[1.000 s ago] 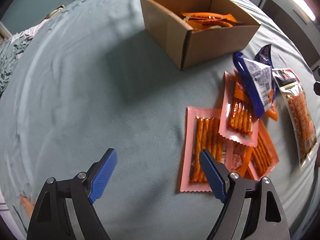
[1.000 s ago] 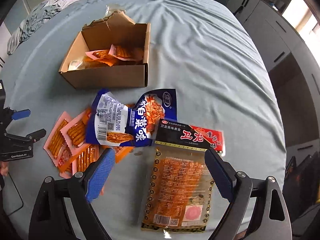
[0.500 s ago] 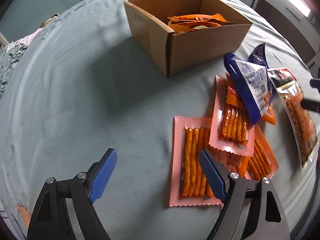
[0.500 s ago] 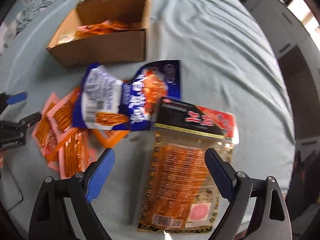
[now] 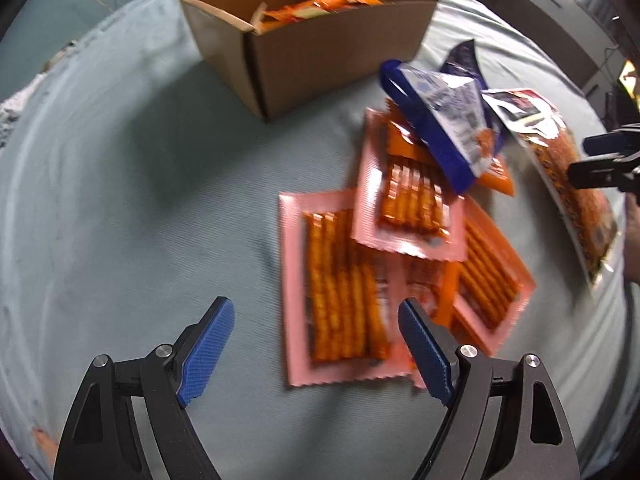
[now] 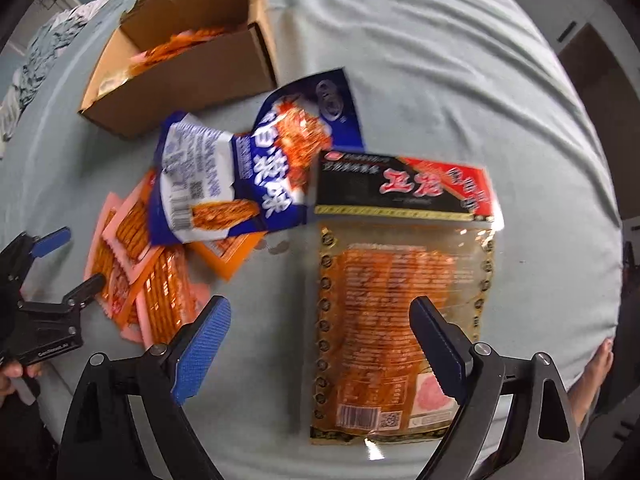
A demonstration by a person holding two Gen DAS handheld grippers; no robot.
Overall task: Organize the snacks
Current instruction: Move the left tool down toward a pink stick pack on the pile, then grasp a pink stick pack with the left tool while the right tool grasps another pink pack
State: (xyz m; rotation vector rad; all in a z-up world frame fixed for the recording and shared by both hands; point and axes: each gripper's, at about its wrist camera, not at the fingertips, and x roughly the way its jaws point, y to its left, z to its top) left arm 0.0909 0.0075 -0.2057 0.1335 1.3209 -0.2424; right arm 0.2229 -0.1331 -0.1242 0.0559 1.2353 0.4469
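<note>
Your right hand-held gripper (image 6: 318, 342) gaped wide, empty, above the clear snack pack (image 6: 404, 300), whose long axis ran straight away from you; your left hand-held gripper (image 5: 316, 344) likewise.

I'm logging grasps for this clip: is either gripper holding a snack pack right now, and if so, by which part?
Nothing is held. The left gripper and right gripper are both open above the packs.

Daylit; motion blur; fisheye edges warped, dark
</note>
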